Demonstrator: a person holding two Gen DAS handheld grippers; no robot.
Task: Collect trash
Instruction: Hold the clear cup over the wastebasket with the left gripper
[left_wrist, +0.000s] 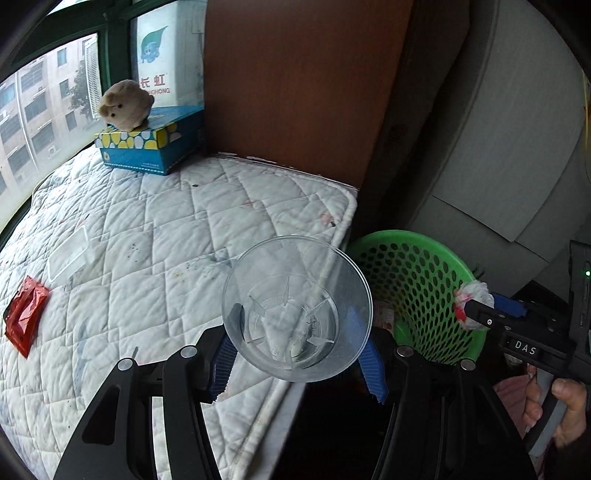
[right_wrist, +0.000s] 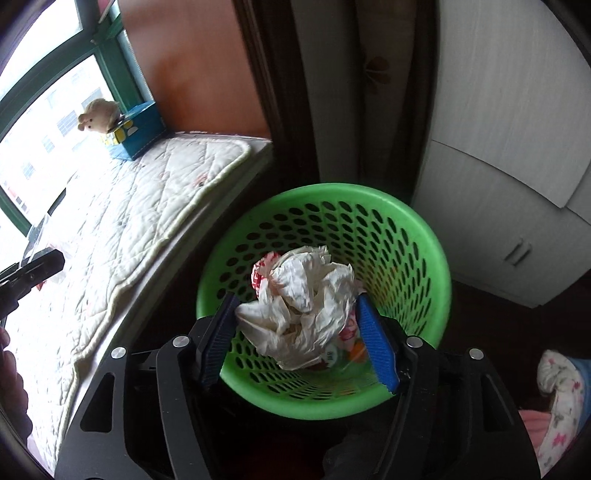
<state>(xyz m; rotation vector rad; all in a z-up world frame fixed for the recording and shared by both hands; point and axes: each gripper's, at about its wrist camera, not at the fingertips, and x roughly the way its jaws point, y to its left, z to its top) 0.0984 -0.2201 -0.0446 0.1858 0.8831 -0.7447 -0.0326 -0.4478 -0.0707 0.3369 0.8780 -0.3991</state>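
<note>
Crumpled paper held in right gripper above green basket; clear cup clamped in left gripper over mattress edge. Risk: cup crushed or dropped short of basket.

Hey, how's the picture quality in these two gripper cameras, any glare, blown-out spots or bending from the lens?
Left wrist view: evenly lit, sharp; the fisheye bows the quilted mat, and faint reflections show on the clear plastic cup. Right wrist view: the window is blown out white and washes out the mat's near side; the green basket stays clear.
</note>
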